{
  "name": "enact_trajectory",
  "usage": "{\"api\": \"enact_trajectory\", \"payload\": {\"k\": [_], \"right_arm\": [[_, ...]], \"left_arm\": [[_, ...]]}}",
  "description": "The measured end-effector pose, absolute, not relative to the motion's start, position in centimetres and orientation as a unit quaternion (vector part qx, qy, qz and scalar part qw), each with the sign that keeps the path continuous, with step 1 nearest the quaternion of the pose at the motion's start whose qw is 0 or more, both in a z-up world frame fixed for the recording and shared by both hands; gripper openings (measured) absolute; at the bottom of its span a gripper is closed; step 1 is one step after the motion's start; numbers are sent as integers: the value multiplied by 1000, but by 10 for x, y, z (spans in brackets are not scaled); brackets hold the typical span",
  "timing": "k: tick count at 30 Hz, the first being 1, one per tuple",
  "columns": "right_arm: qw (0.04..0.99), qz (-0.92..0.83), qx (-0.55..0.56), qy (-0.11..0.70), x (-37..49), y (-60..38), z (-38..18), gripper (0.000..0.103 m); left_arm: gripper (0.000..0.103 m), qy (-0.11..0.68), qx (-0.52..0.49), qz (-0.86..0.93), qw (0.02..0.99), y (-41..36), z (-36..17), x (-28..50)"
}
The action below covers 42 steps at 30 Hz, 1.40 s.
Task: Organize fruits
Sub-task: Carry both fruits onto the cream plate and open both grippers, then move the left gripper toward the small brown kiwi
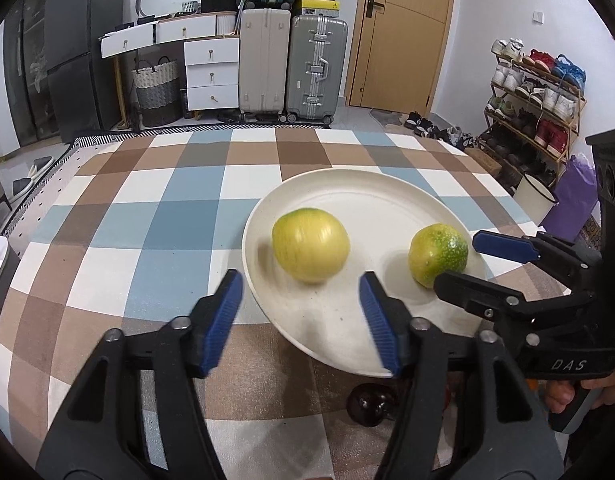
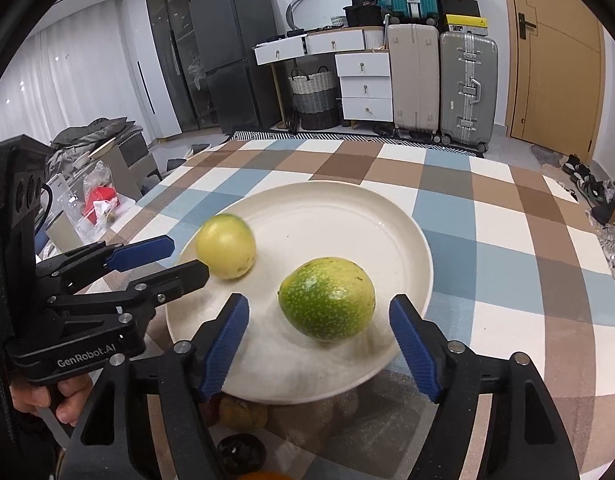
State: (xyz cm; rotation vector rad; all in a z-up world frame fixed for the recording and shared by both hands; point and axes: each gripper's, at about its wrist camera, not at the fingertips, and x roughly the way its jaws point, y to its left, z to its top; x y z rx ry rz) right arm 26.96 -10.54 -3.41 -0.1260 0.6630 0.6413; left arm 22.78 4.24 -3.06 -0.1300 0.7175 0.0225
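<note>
A white plate [image 1: 347, 192] [image 2: 327, 208] sits on the checked tablecloth. On it lie a yellow-green fruit [image 1: 310, 245] [image 2: 226, 246], blurred as if rolling, and a greener speckled fruit [image 1: 438, 254] [image 2: 326, 298]. My left gripper [image 1: 301, 312] is open and empty just in front of the yellow fruit; it shows in the right wrist view [image 2: 183, 258]. My right gripper [image 2: 319, 344] is open and empty, its fingers either side of the green fruit without touching; it shows in the left wrist view [image 1: 463, 260].
A dark round fruit [image 1: 367, 404] [image 2: 239, 454] and a brownish fruit [image 2: 243, 414] lie on the cloth near the plate's front rim, partly hidden by the fingers. An orange item [image 2: 267, 475] peeks at the bottom edge. Suitcases [image 1: 291, 64] and a shoe rack [image 1: 535, 100] stand beyond the table.
</note>
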Motion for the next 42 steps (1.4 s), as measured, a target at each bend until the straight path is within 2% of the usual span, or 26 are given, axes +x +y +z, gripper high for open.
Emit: {"api": "enact_trajectory", "payload": {"k": [1, 2, 4, 8, 10, 11, 29, 42], "right_arm": [[896, 308, -59, 316, 268, -109, -32, 82], [897, 306, -57, 314, 266, -111, -31, 86], [901, 302, -48, 309, 263, -117, -28, 90], [906, 294, -45, 301, 255, -129, -22, 99], [907, 292, -38, 300, 250, -137, -21, 102], [907, 293, -35, 301, 248, -141, -21, 102], [904, 285, -49, 316, 167, -174, -16, 103], [895, 272, -54, 349, 131, -177, -28, 103]], "left_arm": [[74, 349, -65, 11, 935, 43, -29, 226], [75, 346, -65, 9, 936, 43, -27, 223], [84, 339, -62, 7, 939, 44, -23, 217], [88, 335, -67, 2, 940, 47, -19, 205], [101, 334, -64, 7, 940, 47, -17, 199], [103, 331, -63, 10, 941, 47, -15, 194], [103, 324, -50, -27, 944, 19, 9, 96], [103, 336, -38, -24, 941, -2, 9, 54]]}}
